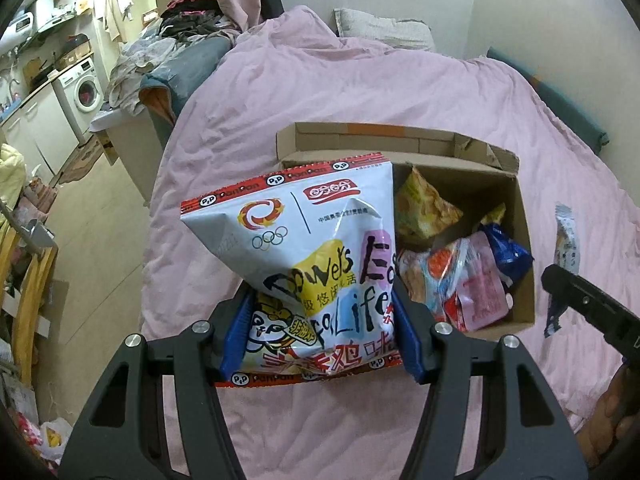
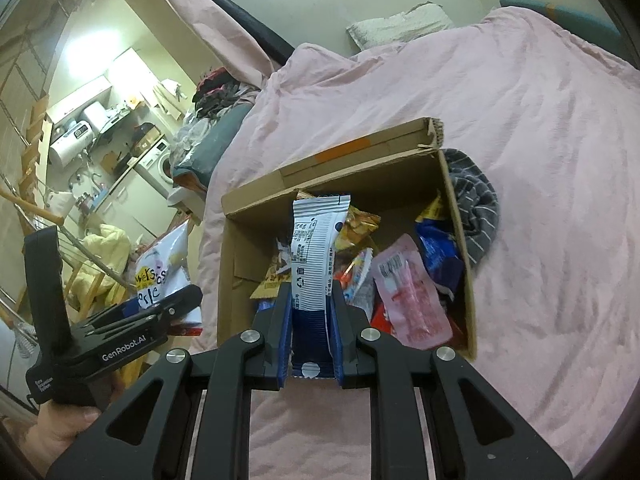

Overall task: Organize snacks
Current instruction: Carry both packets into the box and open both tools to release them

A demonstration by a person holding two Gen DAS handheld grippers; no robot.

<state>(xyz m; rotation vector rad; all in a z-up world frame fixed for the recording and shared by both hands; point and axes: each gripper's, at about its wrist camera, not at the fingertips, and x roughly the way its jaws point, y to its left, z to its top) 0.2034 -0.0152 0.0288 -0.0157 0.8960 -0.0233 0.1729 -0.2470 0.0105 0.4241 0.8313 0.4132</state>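
Note:
My left gripper (image 1: 320, 300) is shut on a big white chip bag (image 1: 304, 248) with a red border, held above the pink bed just left of the open cardboard box (image 1: 524, 240). In the right wrist view, my right gripper (image 2: 311, 292) is shut on a narrow white and blue snack packet (image 2: 316, 248), standing upright in front of the cardboard box (image 2: 256, 200). The box holds several snack packs, among them a pink pouch (image 2: 404, 292) and a yellow bag (image 1: 424, 208). The left gripper with its chip bag (image 2: 160, 268) shows at the left of the right wrist view.
A pink duvet (image 1: 360, 88) covers the bed. A grey striped cloth (image 2: 476, 208) lies against the box's right side. A pillow (image 2: 400, 24) sits at the bed's head. Piled clothes (image 1: 180, 48) and a washing machine (image 1: 86, 88) stand left of the bed.

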